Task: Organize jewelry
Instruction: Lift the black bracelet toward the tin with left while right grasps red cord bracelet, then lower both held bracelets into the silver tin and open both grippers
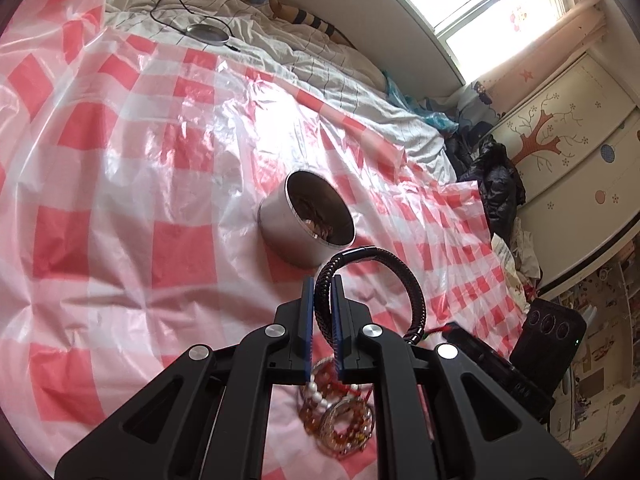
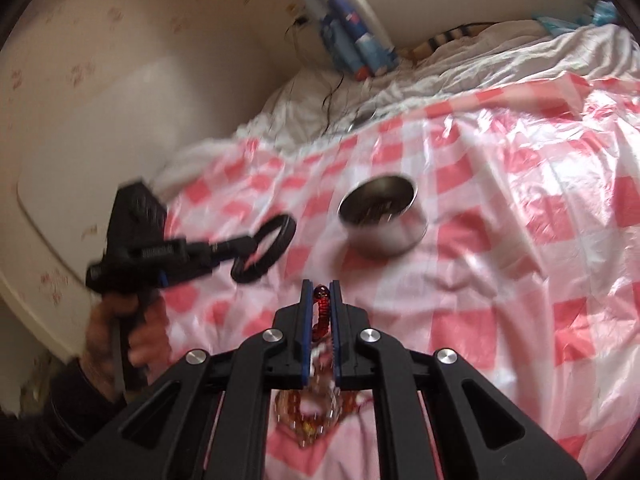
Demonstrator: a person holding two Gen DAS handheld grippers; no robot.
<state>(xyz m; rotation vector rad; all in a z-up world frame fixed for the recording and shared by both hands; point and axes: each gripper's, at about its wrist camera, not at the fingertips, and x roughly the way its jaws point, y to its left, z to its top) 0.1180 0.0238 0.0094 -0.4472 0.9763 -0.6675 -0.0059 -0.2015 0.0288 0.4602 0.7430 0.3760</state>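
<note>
Bottom centre of the left wrist view, the left gripper [image 1: 322,280] is clamped on a dark braided bracelet [image 1: 370,270] arching up right. Only the right wrist view shows the right gripper [image 2: 321,286] pinching a red beaded strand [image 2: 321,312], blurred, so possibly a bracelet. Mixed beads [image 1: 340,420] lie below. Beyond, mid-frame, sits a round metal tin [image 1: 306,222] on the red-checked sheet [image 1: 120,160]. No writing is legible.

A dark braided bracelet [image 1: 372,276] arches up, pinched at one side. A red beaded bracelet [image 2: 321,312] is clamped too. More bead bracelets [image 1: 340,420] lie heaped near a round metal tin [image 1: 308,220] holding jewelry.
</note>
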